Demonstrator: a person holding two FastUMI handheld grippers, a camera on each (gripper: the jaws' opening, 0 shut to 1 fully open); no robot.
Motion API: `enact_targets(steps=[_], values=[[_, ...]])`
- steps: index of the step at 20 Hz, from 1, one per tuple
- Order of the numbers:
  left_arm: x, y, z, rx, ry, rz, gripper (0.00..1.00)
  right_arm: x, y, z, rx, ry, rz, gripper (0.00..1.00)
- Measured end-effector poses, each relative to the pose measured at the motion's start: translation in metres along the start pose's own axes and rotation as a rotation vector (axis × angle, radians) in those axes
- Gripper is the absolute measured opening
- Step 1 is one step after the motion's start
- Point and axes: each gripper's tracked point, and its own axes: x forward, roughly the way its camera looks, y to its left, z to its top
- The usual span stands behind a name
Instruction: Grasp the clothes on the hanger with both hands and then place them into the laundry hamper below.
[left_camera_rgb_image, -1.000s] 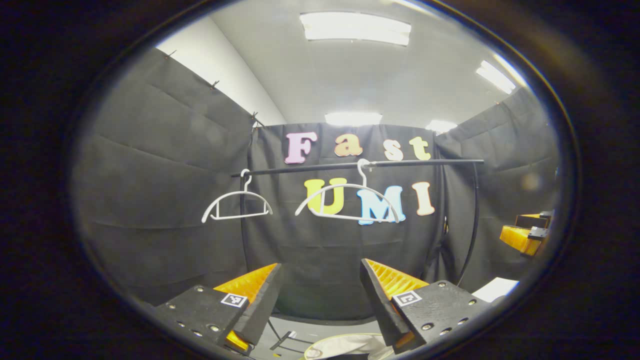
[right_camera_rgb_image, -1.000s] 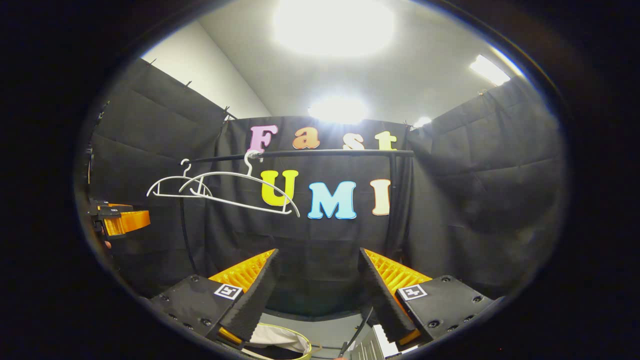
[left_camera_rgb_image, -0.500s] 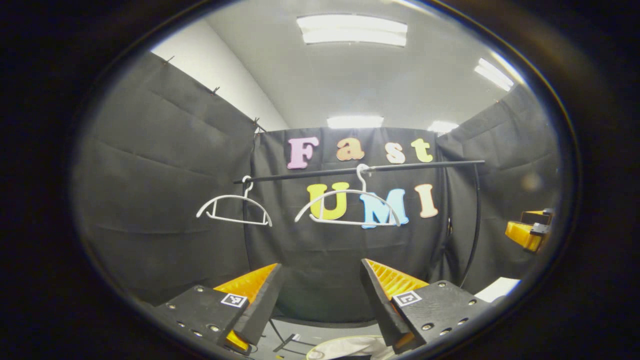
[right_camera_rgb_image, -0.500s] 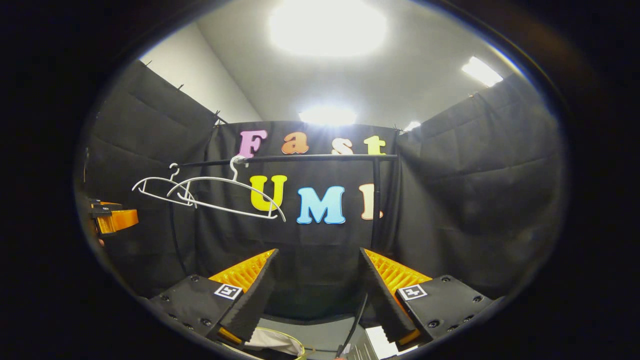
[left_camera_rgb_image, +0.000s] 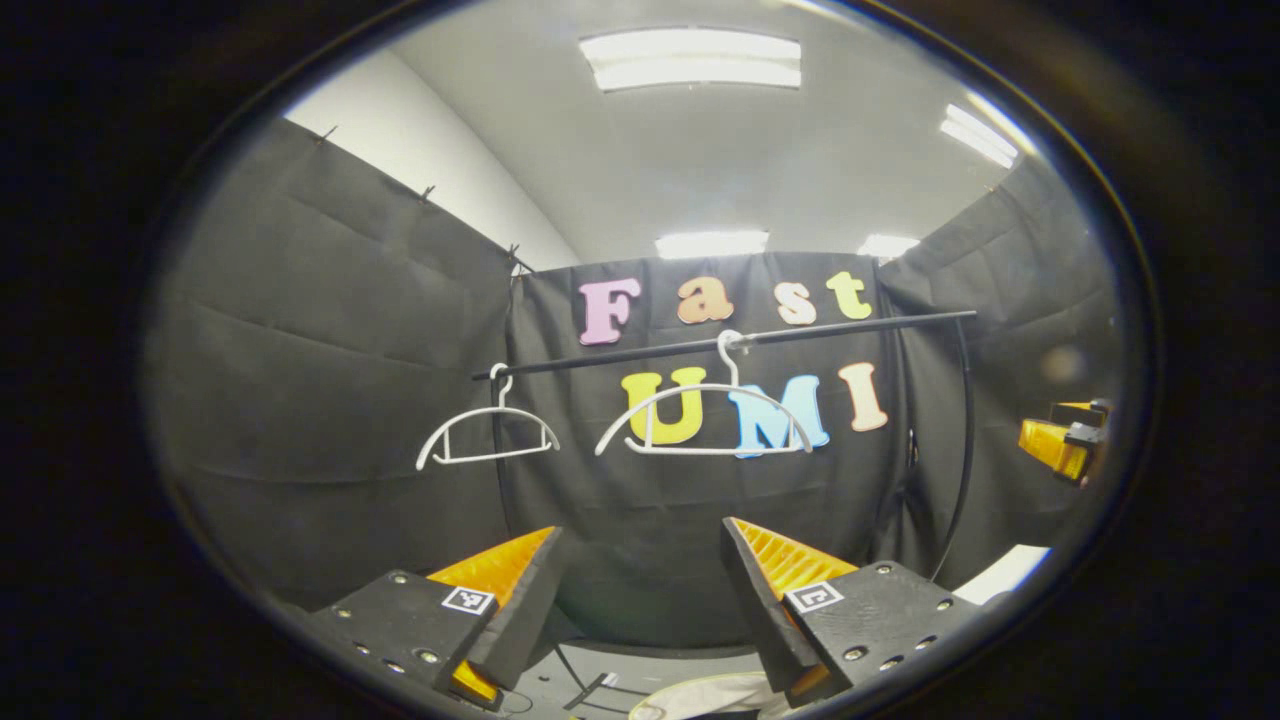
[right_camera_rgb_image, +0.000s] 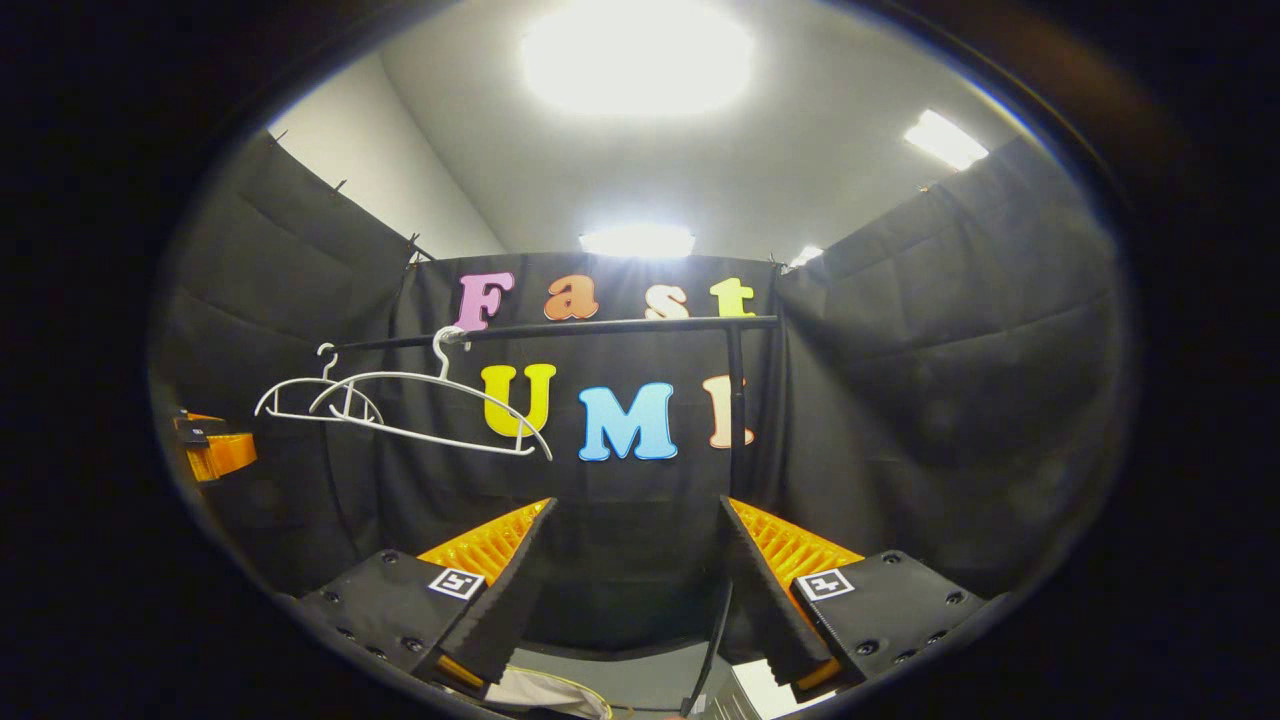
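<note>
Both hangers (left_camera_rgb_image: 705, 420) hang bare, still swaying; left gripper (left_camera_rgb_image: 640, 600) and right gripper (right_camera_rgb_image: 632, 590) fingers apart, empty; white cloth (left_camera_rgb_image: 700, 695) lies below, so task looks done.

Left tool (left_camera_rgb_image: 640, 590), left gripper view: 2 wedge-shaped fingers, ribbed inner faces, tapering fwd. Each sits on a flat black mount plate w/ several silver screw heads along the edges + 1 small square black-and-white marker near the finger base.

Right tool (right_camera_rgb_image: 632, 590), right gripper view: same build, 2 ribbed wedge fingers, black plates, dark screws, 1 square marker per plate.

Each tool also shows small at the edge of the other's view: blocky body w/ a black part on top; detail too small to tell.
</note>
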Motion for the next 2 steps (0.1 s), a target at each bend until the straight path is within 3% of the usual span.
enact_targets(steps=[2], values=[[0.0081,0.0015,0.0,0.0,0.002,-0.002,0.89,0.0064,0.0001,0.0009,-0.009,-0.007,-0.002,0.96]])
